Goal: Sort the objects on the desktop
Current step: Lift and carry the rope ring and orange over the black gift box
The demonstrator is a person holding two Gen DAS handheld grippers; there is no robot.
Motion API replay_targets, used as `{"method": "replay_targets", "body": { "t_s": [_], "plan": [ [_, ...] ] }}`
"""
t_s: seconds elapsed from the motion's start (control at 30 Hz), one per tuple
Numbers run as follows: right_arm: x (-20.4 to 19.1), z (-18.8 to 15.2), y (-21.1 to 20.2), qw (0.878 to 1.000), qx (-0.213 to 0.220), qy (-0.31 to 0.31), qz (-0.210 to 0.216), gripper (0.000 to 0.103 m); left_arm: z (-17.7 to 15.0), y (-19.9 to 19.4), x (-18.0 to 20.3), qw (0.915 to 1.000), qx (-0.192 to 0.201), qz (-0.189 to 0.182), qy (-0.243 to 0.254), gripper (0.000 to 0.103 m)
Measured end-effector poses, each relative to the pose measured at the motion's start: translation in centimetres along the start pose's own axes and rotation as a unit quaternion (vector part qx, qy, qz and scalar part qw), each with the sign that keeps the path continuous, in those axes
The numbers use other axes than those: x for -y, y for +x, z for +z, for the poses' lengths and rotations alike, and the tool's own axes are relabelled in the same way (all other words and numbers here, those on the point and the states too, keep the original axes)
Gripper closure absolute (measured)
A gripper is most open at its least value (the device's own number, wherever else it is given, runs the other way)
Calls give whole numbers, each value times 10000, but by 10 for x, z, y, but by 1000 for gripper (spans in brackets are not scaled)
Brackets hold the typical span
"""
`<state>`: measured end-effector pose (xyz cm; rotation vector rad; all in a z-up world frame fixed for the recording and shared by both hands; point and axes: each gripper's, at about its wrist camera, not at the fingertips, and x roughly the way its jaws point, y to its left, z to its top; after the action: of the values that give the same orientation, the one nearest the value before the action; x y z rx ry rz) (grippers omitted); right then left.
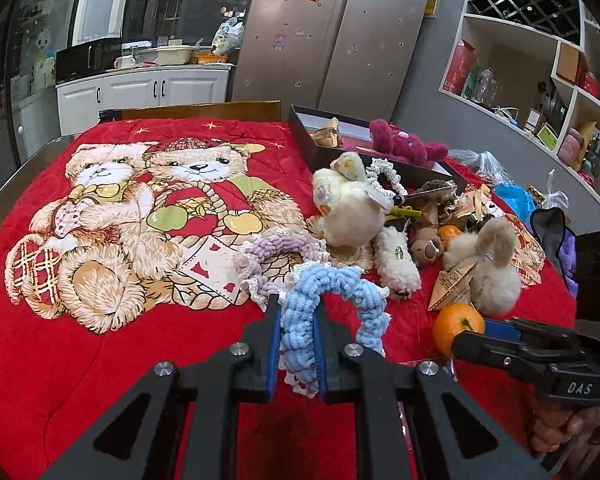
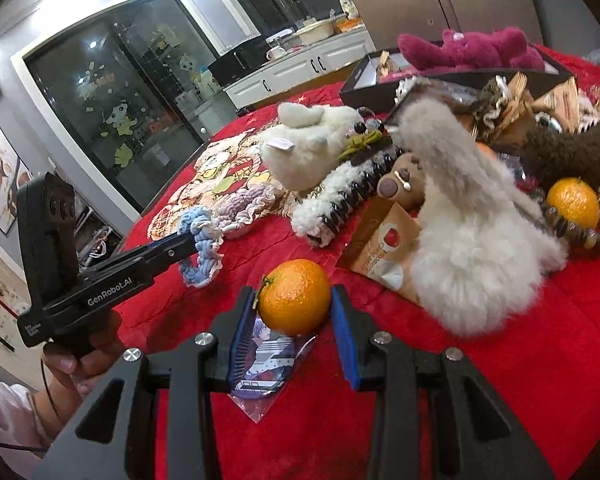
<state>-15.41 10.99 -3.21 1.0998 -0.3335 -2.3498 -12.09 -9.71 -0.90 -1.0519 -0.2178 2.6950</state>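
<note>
A: Where's the blue scrunchie [image 1: 332, 312]?

B: Between the fingers of the left gripper [image 1: 297, 308]. The blue pads are pinched tight on one side of the loop; the rest arches out toward 2 o'clock and drops back onto the red quilt [image 1: 140, 340]. In the right wrist view the same scrunchie [image 2: 200, 248] hangs from the fingertips at 9 o'clock.

A: And the orange [image 2: 295, 297]?

B: Sitting between the fingers of the right gripper [image 2: 294, 300]. The right pad touches its side and the left pad lies against its stem side, so the jaws are narrow and closed on it. It rests on the quilt, over a clear packet [image 2: 260, 364] with a printed card that lies under the left finger.

A: What's around them?

B: A lilac scrunchie [image 1: 276, 248] just beyond the blue one, at 12 o'clock. A grey plush [image 2: 472, 240] at 2 o'clock from the orange, a snack packet [image 2: 384, 248] tucked against it. A cream plush [image 1: 348, 200] farther back, and a second orange [image 2: 572, 204] at 3 o'clock by a bead bracelet. A dark box [image 1: 320, 148] with a magenta plush [image 1: 404, 142] stands at the far edge.
</note>
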Motion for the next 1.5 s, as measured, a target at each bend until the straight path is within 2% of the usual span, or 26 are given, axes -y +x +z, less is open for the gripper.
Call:
{"method": "replay_targets", "body": {
  "t_s": [0.23,0.4,0.63,0.87,1.03,1.33,1.5],
  "plan": [
    [-22,-4,-12,9986,228,-461,-91,64,-1,-6,4,9998,132,107,96,89],
    [-34,-4,-30,9939,574,-735,-584,64,-4,-12,13,9997,165,97,140,89],
    [-47,-6,-52,9844,840,-990,-1187,64,-11,-17,35,9991,164,-40,386,89],
    [-54,-8,-67,9806,969,-1091,-1312,64,-11,-20,40,9994,98,-233,230,89],
    [-56,-6,-82,9711,1231,-1223,-1640,64,-7,-31,47,9988,380,-28,323,89],
    [-33,15,-103,9734,1383,-830,-1629,64,16,-43,63,9972,617,-66,417,89],
    [-27,37,-113,9726,1448,-775,-1643,64,37,-40,72,9973,591,-168,407,89]
  ]
}}
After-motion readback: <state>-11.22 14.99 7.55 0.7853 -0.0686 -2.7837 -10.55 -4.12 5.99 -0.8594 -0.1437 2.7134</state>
